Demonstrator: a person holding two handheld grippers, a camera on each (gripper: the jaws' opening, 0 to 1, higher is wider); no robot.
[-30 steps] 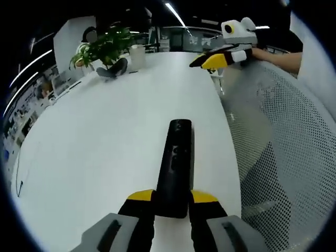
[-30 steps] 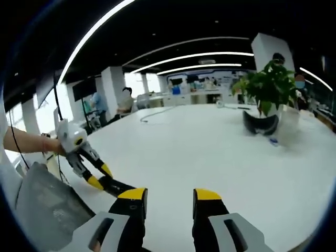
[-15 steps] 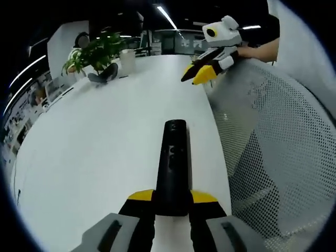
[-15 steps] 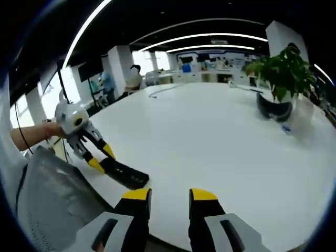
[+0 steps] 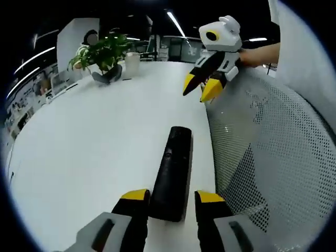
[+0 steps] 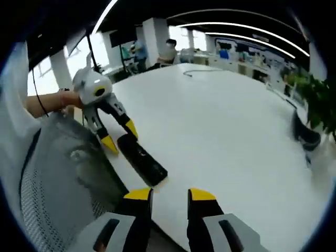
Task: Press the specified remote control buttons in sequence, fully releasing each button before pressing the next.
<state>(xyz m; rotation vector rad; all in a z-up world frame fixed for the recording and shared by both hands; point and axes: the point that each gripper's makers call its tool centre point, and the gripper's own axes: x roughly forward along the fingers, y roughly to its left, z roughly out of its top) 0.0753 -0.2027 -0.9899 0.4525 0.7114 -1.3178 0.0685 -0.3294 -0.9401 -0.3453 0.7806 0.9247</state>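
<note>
A white table point(image 5: 84, 136) is spreading wide, a mesh chair point(image 5: 273, 157) sitting at its 3 o'clock edge. The black remote point(image 5: 171, 178) is lying flat between the spread-apart left gripper point(image 5: 168, 198) jaws. The right gripper point(image 6: 169, 196), jaws parted and holding nothing, is hovering at 12 o'clock.

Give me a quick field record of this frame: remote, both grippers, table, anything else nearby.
remote: black remote, lying flat near the table edge, long axis pointing away from the left gripper
left gripper: left gripper, jaws open, one either side of the remote's near end; contact can't be judged
right gripper: right gripper, jaws open, nothing between them, raised above the table beyond the remote's far end
table: white table
chair: grey mesh chair back beside the table edge
plant: potted plant at the far end
</note>
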